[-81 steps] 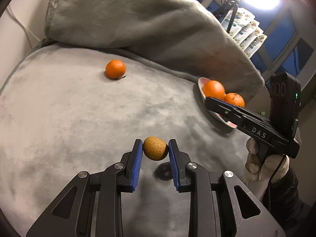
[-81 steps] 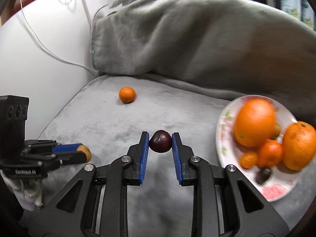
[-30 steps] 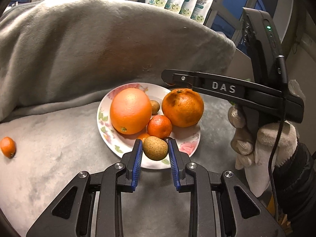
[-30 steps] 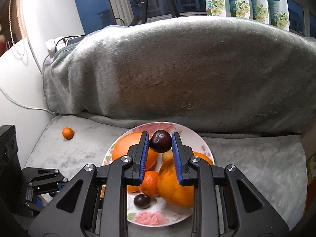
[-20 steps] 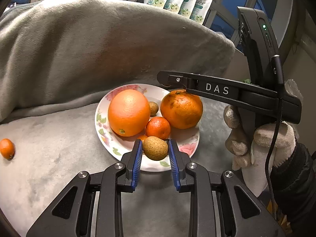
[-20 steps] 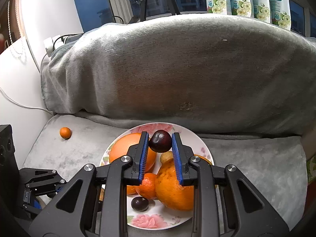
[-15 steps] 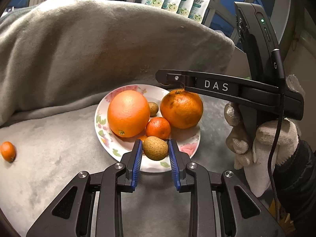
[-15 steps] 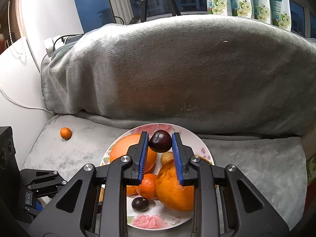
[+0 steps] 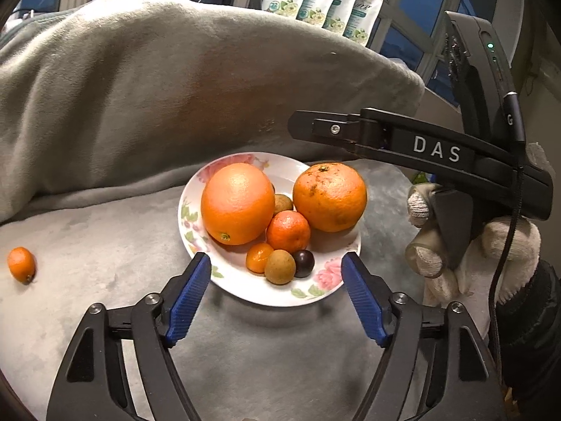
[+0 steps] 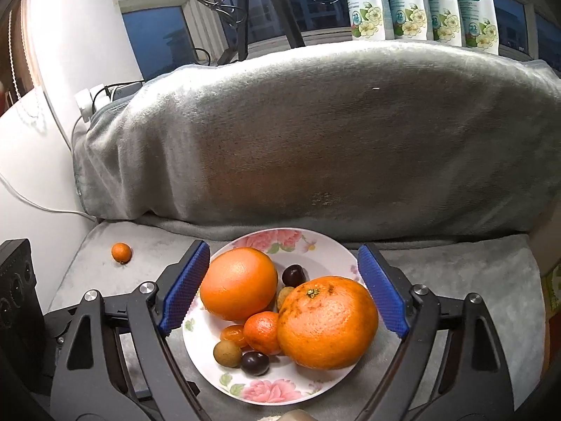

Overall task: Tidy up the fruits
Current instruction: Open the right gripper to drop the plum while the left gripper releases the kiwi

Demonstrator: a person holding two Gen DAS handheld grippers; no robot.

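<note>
Grey blanket (image 10: 455, 280) lies bare around the plate (image 10: 266, 391) rim; both tongs (image 9: 277, 294) (image 10: 280, 287) opening, released, nothing between.

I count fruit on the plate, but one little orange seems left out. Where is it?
The small orange lies alone on the grey blanket, far left in both wrist views, well apart from the flowered plate and near the cushion's foot.

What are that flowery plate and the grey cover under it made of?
The plate looks like glazed ceramic, possibly melamine: glossy white with printed pink roses. The grey cover looks like plush fleece: a matte, fuzzy nap with soft folds.
</note>
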